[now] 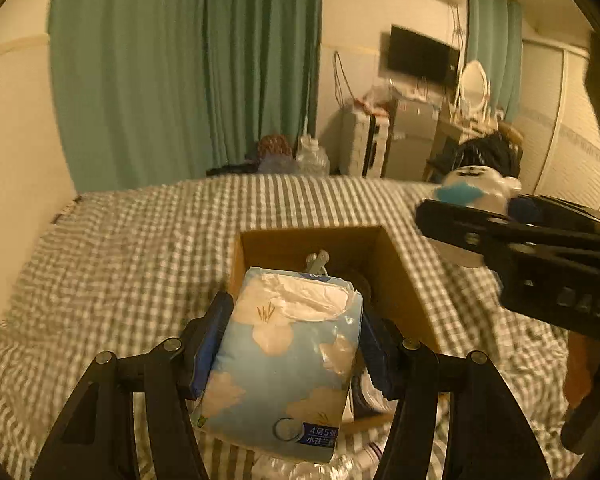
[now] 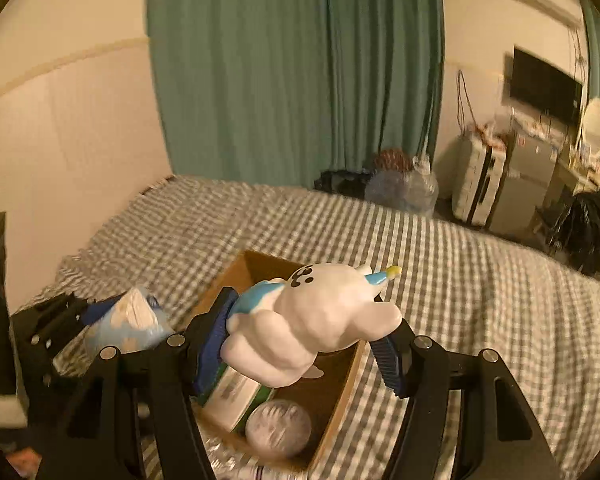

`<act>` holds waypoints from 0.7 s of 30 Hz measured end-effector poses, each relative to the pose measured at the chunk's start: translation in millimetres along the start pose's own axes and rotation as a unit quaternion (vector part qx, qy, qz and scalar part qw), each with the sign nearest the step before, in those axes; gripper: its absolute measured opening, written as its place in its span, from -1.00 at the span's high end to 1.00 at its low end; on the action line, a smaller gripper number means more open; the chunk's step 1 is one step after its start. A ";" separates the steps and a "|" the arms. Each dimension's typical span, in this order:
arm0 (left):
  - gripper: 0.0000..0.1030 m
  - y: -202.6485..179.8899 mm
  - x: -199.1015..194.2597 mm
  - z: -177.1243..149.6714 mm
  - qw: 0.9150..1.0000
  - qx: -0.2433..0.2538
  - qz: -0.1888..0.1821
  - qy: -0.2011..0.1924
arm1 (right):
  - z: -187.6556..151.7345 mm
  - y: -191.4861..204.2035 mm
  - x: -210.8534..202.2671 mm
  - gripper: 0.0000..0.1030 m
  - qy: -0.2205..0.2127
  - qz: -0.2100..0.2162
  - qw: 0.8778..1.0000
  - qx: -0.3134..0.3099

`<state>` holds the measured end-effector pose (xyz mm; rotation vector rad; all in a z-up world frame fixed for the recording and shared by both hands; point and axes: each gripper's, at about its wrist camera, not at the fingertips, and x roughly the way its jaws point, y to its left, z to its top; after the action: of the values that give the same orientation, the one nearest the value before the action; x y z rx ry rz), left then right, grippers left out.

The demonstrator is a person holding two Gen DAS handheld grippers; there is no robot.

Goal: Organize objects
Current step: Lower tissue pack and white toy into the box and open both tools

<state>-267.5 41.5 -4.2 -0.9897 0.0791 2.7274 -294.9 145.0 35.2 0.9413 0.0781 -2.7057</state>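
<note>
My left gripper [image 1: 290,332] clamps a blue floral tissue pack [image 1: 284,364] above the near edge of the cardboard box [image 1: 392,264] on the checked bedspread [image 1: 120,264]. My right gripper [image 2: 308,340] grips a white figurine [image 2: 316,320] over the same box [image 2: 340,392], which contains a grey ball [image 2: 279,426] and a small carton [image 2: 232,396]

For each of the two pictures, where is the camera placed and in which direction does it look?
Left wrist: sits on the left gripper, looks along its fingers at the tissue pack they clamp; the right gripper shows too.
Right wrist: sits on the right gripper, looks along its fingers at the white toy figure held above the cardboard box; the left gripper shows at left.
Shared: box, toy, tissue pack, checked bed cover.
</note>
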 end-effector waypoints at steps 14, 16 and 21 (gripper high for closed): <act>-0.62 5.1 65.7 -19.8 0.999 -0.016 -0.028 0.034 | -21.7 -29.3 63.0 -0.70 0.034 -0.026 0.998 0.051; -0.83 3.4 47.1 -12.9 1.000 -0.012 -0.011 0.024 | -11.4 -32.6 41.3 -0.70 0.017 -0.026 0.998 0.058; -1.00 6.3 -19.5 -2.6 1.000 -0.013 0.022 -0.014 | 6.2 -22.6 -39.3 -0.80 -0.025 -0.053 0.998 0.037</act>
<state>-252.9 31.1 6.0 -0.9681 0.0608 2.7879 -275.3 175.3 63.3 0.9133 0.0196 -2.8456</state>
